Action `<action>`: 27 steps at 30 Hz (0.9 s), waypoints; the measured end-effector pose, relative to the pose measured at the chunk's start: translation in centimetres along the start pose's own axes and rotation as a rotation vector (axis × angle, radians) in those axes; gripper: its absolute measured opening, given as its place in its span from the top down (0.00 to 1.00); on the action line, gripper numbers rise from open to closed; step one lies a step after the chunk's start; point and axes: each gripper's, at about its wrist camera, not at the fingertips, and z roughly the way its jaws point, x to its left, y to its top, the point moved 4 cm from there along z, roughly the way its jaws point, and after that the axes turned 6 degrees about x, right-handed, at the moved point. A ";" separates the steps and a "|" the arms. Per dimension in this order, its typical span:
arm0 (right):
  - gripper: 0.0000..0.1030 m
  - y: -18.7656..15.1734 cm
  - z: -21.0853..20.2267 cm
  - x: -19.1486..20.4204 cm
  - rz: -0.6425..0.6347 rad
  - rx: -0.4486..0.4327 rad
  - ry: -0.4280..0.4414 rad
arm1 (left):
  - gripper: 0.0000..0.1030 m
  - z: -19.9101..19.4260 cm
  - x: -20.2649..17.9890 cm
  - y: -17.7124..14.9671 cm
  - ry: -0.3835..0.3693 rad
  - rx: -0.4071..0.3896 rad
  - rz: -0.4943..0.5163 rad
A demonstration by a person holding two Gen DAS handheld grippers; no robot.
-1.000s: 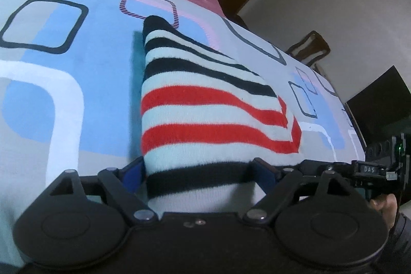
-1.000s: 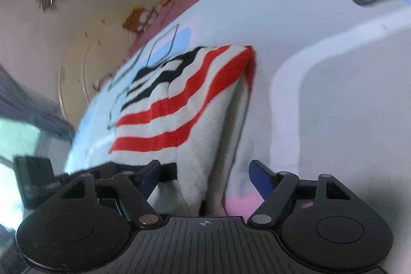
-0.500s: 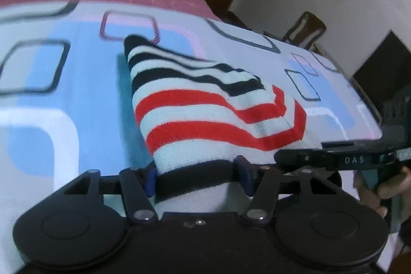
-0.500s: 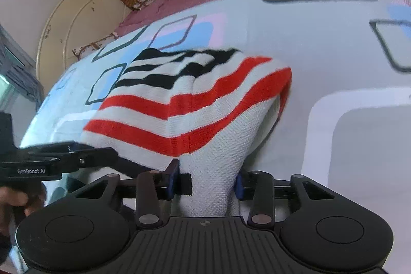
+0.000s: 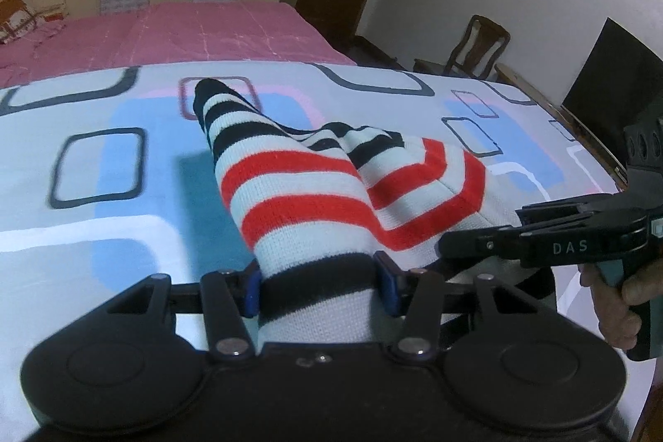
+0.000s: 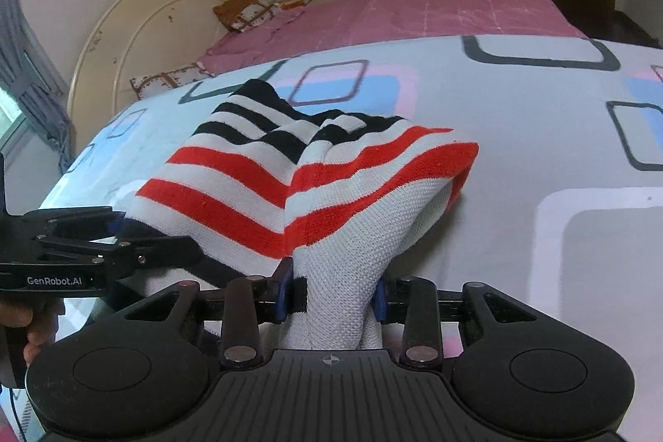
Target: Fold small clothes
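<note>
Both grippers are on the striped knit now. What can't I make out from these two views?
- Knit near hem: both views, hidden under each gripper's body.
- Garment type: bunched, unclear.
- Knit underside, far corner's contact with the bed: hidden by the fabric.
- Right gripper tips: left view, buried in fabric.

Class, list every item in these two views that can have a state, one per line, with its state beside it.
Striped garment: near edge lifted off the bedspread, far end resting on it.
Left tool: closing, pads pressing the garment's black band.
Right tool: closing, pads pinching bunched white knit.
</note>
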 end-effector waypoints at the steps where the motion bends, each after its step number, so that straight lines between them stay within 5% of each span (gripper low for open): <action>1: 0.65 0.1 0.3 0.8 -0.007 0.001 0.002 | 0.51 -0.4 -0.3 0.0 0.000 -0.005 0.000; 13: 0.65 0.7 5.0 12.1 -0.085 0.017 0.057 | 0.51 -3.3 0.5 0.7 0.023 -0.037 -0.047; 23: 0.65 0.7 10.3 17.6 -0.061 0.041 0.090 | 0.50 -0.7 5.8 0.6 -0.040 -0.019 -0.106; 27: 0.64 -0.8 14.4 15.0 0.067 0.112 0.063 | 0.30 3.8 8.3 -1.1 -0.111 0.017 -0.219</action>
